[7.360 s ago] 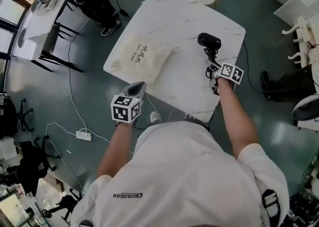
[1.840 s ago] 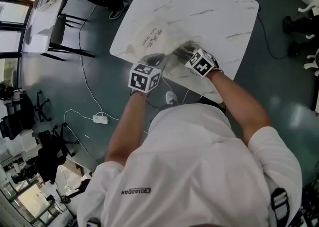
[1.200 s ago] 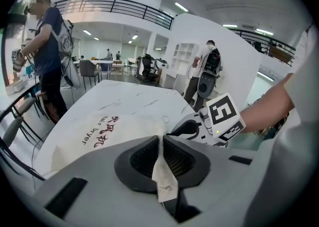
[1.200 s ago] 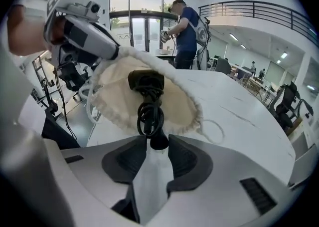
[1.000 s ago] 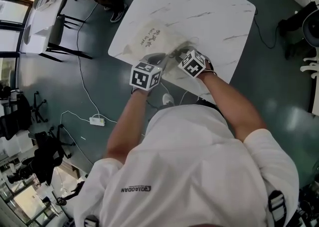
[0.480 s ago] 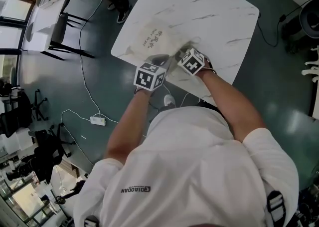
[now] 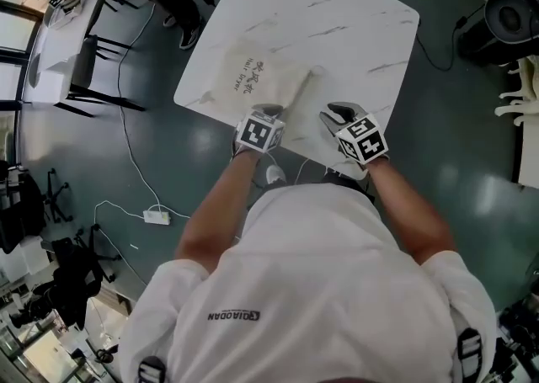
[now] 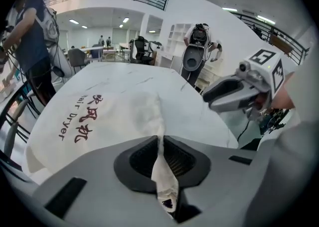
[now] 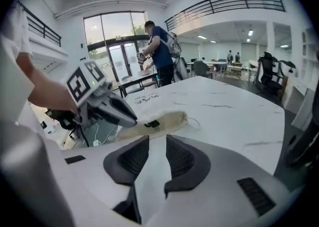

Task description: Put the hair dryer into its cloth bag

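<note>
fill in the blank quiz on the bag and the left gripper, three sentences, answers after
1. The cloth bag lies flat on a white ___.
2. Open or shut: the left gripper is ___ on the bag's edge.
3. The English print on the bag reads "Hair ___".

Missing words: table; shut; Dryer

I see cream cloth bag [image 7: 251, 80], red "Hair Dryer" print, lying slack on table [image 7: 354, 28], near edge pinched by left gripper [image 7: 268, 110].
</note>
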